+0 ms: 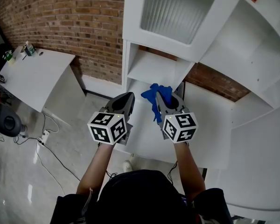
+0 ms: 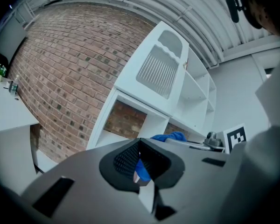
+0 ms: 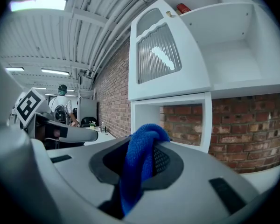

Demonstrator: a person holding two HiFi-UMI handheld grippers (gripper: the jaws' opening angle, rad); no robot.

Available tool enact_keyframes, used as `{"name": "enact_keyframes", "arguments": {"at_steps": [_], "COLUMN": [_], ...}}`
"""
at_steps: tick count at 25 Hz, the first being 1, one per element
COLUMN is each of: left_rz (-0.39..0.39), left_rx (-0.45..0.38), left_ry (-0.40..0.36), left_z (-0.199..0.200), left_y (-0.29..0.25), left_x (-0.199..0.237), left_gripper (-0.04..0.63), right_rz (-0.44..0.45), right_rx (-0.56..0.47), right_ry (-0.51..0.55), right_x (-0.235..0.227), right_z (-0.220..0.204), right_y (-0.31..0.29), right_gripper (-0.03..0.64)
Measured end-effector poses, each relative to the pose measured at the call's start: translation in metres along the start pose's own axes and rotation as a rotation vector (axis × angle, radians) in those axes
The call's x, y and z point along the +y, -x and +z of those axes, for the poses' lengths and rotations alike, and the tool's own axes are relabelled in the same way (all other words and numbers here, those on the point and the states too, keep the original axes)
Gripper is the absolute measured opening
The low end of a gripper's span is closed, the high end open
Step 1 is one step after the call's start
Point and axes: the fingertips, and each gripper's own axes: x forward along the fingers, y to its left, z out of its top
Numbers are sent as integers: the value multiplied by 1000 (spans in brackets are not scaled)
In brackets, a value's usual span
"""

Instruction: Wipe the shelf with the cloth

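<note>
Blue cloth (image 1: 151,93) clamped in the right tongs (image 1: 164,98), held up just short of the white shelf (image 1: 151,70); the left tongs (image 1: 126,98) hover alongside, closed on nothing. Wiping looks not yet begun. The next move calls for pressing the cloth onto the shelf board and sweeping across.

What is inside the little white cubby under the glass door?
Nothing that shows: the cubby has a bare white floor and walls, and the brick wall shows through its open back. The blue cloth covers its lower left corner in the right gripper view.
</note>
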Motion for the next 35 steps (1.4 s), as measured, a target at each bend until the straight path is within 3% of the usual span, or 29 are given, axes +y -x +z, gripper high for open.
{"name": "enact_keyframes", "arguments": {"at_steps": [20, 35], "left_rz": [40, 118], "left_rx": [-3, -44], "left_ry": [-13, 14], "left_z": [13, 20], "left_y": [-16, -34], "left_x": [26, 38], "left_gripper": [15, 15], "right_rz": [19, 76], "right_rx": [8, 85], "right_ry": [25, 162], "right_x": [-19, -33], "right_z": [5, -8], "right_y": [-54, -109], "right_gripper": [78, 78]}}
